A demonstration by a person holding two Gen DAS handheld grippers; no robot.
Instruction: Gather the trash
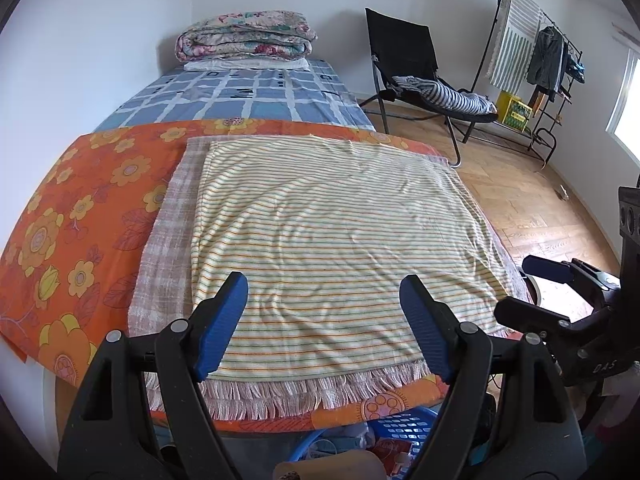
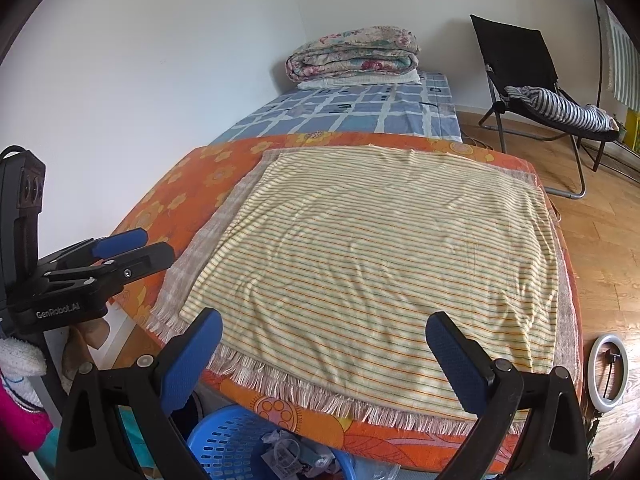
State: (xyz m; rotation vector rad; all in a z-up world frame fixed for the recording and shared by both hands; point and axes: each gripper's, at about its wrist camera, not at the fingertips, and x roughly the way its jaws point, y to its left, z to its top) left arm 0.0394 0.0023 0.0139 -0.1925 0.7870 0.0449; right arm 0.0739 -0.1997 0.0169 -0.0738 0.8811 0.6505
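A blue plastic basket [image 2: 224, 440] stands on the floor below the near end of the bed, with crumpled wrappers and paper [image 2: 288, 454] inside. In the left wrist view the basket's rim [image 1: 404, 428] and a red wrapper [image 1: 384, 450] show between my fingers. My left gripper [image 1: 325, 282] is open over the near edge of a striped fringed cloth [image 1: 332, 220], nothing between its blue pads. My right gripper [image 2: 324, 317] is open over the same cloth [image 2: 380, 240], also with nothing in it. Each gripper appears in the other's view: right gripper [image 1: 520, 286], left gripper [image 2: 158, 245].
The bed carries an orange flowered sheet [image 1: 80, 208], a blue checked sheet [image 1: 248, 96] and a folded quilt [image 1: 246, 36] at the far end. A black folding chair [image 1: 408, 56], clothes rack [image 1: 548, 52] and yellow crate [image 1: 514, 108] stand on the wooden floor; a ring light [image 2: 608, 372] lies there.
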